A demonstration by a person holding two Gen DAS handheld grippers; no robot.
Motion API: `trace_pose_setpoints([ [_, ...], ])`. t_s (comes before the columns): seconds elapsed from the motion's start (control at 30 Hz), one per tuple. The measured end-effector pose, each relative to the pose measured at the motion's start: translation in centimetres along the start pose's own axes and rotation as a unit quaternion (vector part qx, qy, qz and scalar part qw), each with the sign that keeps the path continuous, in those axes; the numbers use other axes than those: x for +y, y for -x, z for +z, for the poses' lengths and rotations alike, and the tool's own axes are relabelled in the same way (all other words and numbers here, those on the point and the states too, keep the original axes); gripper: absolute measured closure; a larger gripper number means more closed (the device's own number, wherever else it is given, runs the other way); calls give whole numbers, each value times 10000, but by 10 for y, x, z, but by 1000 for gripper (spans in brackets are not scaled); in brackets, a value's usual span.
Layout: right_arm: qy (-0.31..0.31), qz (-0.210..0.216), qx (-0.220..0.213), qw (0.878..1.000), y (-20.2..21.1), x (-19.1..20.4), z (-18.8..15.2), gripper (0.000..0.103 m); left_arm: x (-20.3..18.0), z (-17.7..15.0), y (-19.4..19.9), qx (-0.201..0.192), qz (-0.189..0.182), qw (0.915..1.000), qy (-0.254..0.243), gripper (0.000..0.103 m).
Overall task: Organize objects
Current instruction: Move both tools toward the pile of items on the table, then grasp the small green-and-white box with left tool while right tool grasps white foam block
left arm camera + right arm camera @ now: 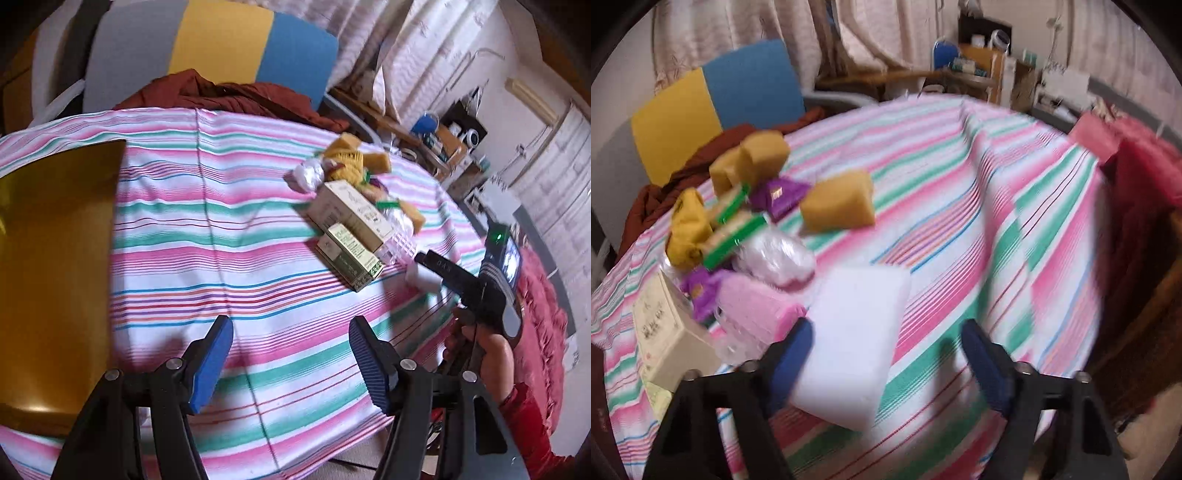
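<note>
A white sponge block [857,339] lies on the striped tablecloth [960,184] between the fingers of my right gripper [890,363]. It touches the left pad and a gap separates it from the right pad, so the gripper is open. Left of it sits a pile: yellow sponges [838,203], purple packets [779,195], green-edged pads [735,229], a clear plastic bag [775,258], a pink wrapped item [753,310] and a cream box [661,325]. My left gripper [293,363] hangs open over bare cloth. A gold tray [55,277] lies to its left, and a green box [347,258] lies ahead.
A chair with a blue and yellow back [221,40] stands behind the table, with maroon cloth [221,96] draped on it. Red fabric [1145,173] lies off the table's right edge. A cluttered shelf [979,62] stands by the curtains. A hand [487,354] holds the right gripper.
</note>
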State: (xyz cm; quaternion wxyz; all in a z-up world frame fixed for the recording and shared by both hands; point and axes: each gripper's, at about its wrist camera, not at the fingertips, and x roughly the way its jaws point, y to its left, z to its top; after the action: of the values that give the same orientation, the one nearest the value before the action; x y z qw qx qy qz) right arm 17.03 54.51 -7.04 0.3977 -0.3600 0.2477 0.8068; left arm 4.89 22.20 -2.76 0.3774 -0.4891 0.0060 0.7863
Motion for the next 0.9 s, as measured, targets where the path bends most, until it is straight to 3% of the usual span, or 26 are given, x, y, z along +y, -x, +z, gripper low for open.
trace_pose_setpoints([
  [0.1,379,68,-88,9992,3,12,-3,24,-4,3,-11,73,18,10000,17,37],
  [0.2,295,305,36,9991,0,12,-4,27,-14,5,-24,121,107,9998,-81,36],
  [0.27,313,537,80,9980,2,11,-4,38,-19,5,-31,203,141,9996,-163,36],
  [0.37,456,699,92,9965,8,9,-6,45,-25,7,-43,306,161,9992,-209,36],
  [0.6,188,850,95,9962,9,-5,-5,36,-49,18,-67,323,-47,9995,-58,28],
  [0.73,160,766,77,9969,10,5,-2,22,-64,29,-86,340,143,9993,31,28],
  [0.83,218,627,148,9977,0,11,0,22,-71,34,-98,367,307,9989,-10,28],
  [0.9,303,508,152,9981,-1,10,-2,31,-72,37,-102,353,368,9987,-16,28],
])
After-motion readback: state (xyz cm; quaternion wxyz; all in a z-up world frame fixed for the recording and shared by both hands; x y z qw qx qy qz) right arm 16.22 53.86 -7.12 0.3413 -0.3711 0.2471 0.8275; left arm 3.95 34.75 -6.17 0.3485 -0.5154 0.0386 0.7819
